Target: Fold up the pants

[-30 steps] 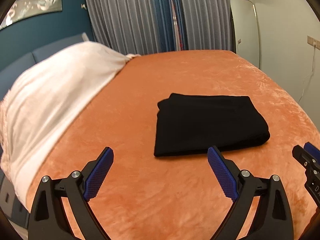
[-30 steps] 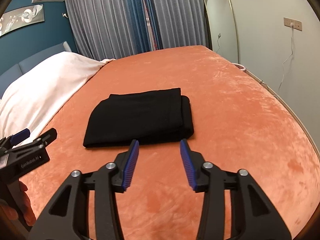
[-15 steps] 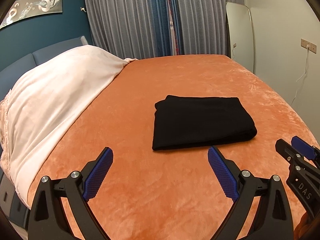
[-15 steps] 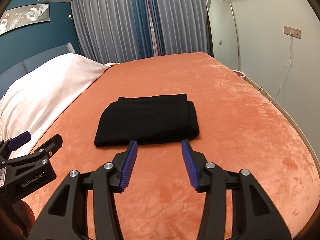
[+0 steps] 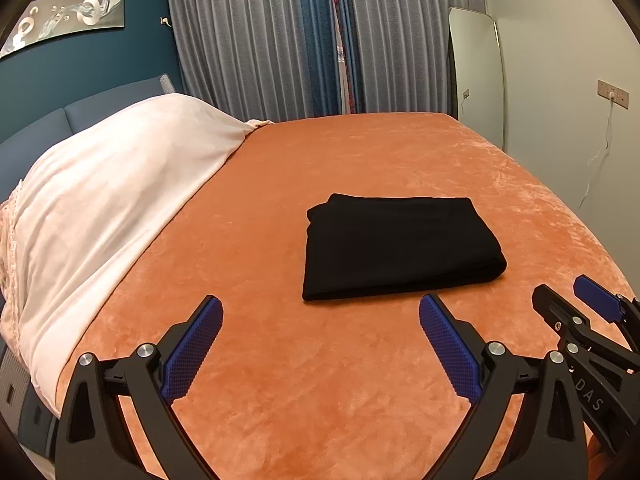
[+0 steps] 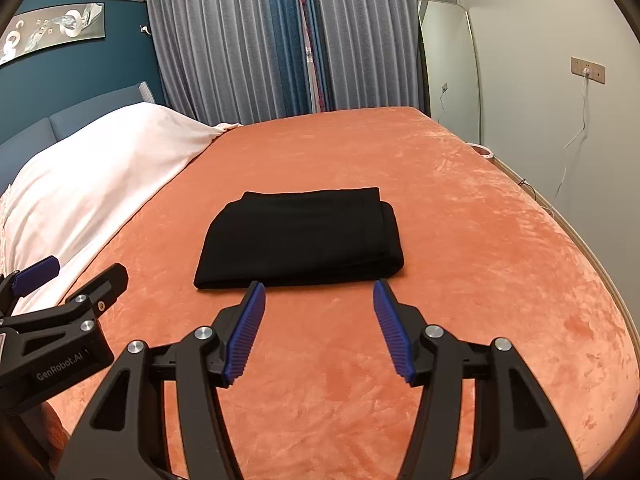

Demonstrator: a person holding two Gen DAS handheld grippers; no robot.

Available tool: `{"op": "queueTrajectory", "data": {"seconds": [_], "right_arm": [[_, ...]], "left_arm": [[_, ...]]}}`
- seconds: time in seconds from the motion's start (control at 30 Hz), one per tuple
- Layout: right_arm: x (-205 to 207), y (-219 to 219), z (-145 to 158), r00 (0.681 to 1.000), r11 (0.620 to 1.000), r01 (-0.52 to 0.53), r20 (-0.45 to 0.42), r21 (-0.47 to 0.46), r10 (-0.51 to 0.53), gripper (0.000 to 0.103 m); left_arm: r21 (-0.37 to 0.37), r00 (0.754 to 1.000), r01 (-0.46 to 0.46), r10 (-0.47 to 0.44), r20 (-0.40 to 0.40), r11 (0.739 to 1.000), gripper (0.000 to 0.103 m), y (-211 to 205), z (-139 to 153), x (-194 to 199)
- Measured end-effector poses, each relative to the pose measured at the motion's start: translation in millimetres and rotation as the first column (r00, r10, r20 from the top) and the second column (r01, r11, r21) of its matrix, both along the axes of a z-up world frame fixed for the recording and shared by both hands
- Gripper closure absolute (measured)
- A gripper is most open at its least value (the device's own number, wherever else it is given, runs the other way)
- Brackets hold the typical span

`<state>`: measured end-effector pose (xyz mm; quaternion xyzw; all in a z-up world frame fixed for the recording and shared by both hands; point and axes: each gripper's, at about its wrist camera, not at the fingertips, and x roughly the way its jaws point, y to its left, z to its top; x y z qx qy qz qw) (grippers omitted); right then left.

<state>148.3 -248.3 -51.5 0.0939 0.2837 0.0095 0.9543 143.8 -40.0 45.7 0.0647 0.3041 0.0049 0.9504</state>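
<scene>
Pants (image 5: 396,246) are a compact black rectangle, several layers thick, lying flat on the orange bed cover (image 5: 320,400), roughly mid-bed and nearer the right edge than the pillow end. Rounded fold runs down the right side in both wrist views; the left end looks slightly less tidy, a corner of an under layer peeking out at the far-left corner. Edges otherwise line up, no leg or waistband trailing. Left gripper (image 5: 320,344) hangs over bare cover just short of the near edge of the pants, jaws wide apart, nothing between them. Right gripper (image 6: 318,328) sits likewise just short of the near edge, jaws opening, nothing between the pads, not touching cloth. Both point down at a slant toward the bundle. White blanket (image 5: 112,208) covers the pillow end at left, well apart from the pants; grey curtains (image 5: 280,40) and a leaning mirror (image 5: 476,76) are beyond the far edge. My read: folding is done or nearly so, this is the release-and-check step. Next move, if any: either leave it, or one light tuck at the far-left corner to square the under layer. That needs a shallow pinch on the top layers only; grabbing deep or dragging would likely undo the stack on this plush cover.
</scene>
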Motion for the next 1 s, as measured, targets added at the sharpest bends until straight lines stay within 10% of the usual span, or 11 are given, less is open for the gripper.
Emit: {"op": "queueTrajectory", "data": {"seconds": [1.0], "right_arm": [[-3.7,3.9,-1.3,1.0,1.0,0.004,-0.003,0.0,-0.004,0.048]], "left_arm": [[0.015,1.0,0.005,-0.005,-0.017,1.0,0.006,1.3,-3.8,-4.7]]}}
